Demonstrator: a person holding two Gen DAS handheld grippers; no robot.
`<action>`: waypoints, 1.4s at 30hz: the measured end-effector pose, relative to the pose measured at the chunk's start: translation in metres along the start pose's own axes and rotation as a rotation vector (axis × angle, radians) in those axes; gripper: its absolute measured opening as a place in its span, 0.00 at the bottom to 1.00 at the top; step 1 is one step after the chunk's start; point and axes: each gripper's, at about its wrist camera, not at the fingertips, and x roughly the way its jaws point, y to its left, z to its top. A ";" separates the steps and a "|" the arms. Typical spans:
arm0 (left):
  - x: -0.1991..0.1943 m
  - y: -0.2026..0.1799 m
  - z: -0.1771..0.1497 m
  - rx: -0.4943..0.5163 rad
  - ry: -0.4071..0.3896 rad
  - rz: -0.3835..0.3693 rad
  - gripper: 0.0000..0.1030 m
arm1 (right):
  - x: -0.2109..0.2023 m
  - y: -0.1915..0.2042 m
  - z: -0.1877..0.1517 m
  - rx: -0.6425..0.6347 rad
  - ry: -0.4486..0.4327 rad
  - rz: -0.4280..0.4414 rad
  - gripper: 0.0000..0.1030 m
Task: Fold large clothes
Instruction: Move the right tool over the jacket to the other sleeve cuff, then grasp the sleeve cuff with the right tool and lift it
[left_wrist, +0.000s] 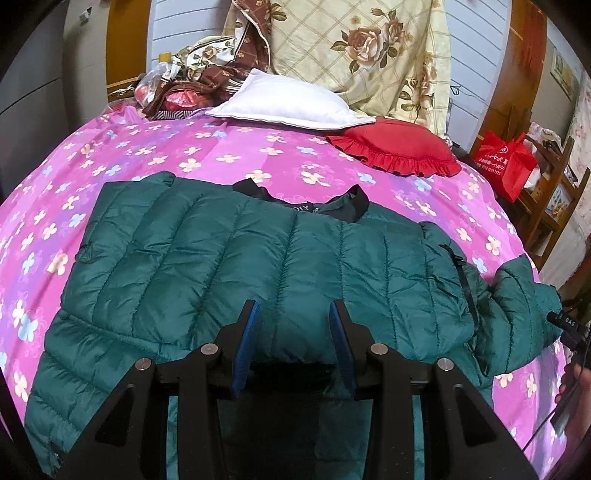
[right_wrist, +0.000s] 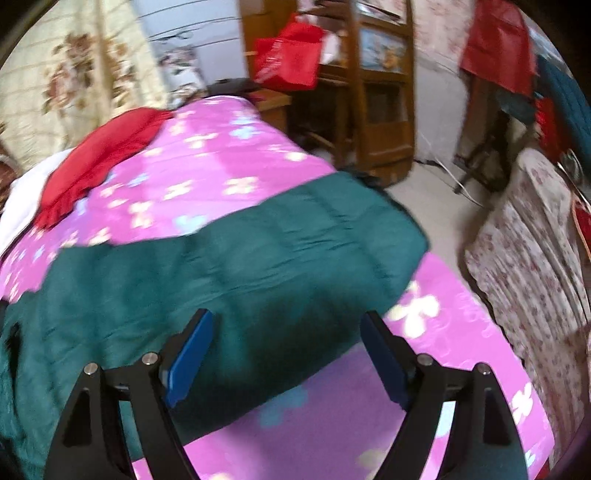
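A dark green quilted puffer jacket (left_wrist: 229, 258) lies flat on the pink flowered bedspread (left_wrist: 221, 147), black collar toward the pillows. One sleeve lies along the left side, the other (right_wrist: 277, 243) stretches out to the right. My left gripper (left_wrist: 293, 308) is open just above the jacket's near hem, holding nothing. My right gripper (right_wrist: 286, 325) is wide open over the right sleeve, holding nothing. The right wrist view is blurred by motion. The right gripper's edge shows at the far right of the left wrist view (left_wrist: 570, 325).
A white pillow (left_wrist: 284, 103) and a red ruffled cushion (left_wrist: 399, 149) lie at the head of the bed. A floral quilt (left_wrist: 369, 48) leans behind them. A red bag (left_wrist: 506, 162) and wooden shelves (right_wrist: 376, 92) stand right of the bed. A floral-covered seat (right_wrist: 535, 258) stands beside the bed.
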 end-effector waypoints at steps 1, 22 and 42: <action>0.000 0.002 0.000 -0.001 0.001 -0.001 0.16 | 0.003 -0.008 0.003 0.022 -0.001 -0.011 0.82; 0.001 0.029 0.004 -0.028 0.000 0.026 0.16 | 0.054 -0.053 0.037 0.110 -0.009 -0.040 0.65; -0.015 0.066 0.008 -0.059 -0.008 0.118 0.16 | -0.104 0.011 0.027 -0.122 -0.195 0.343 0.14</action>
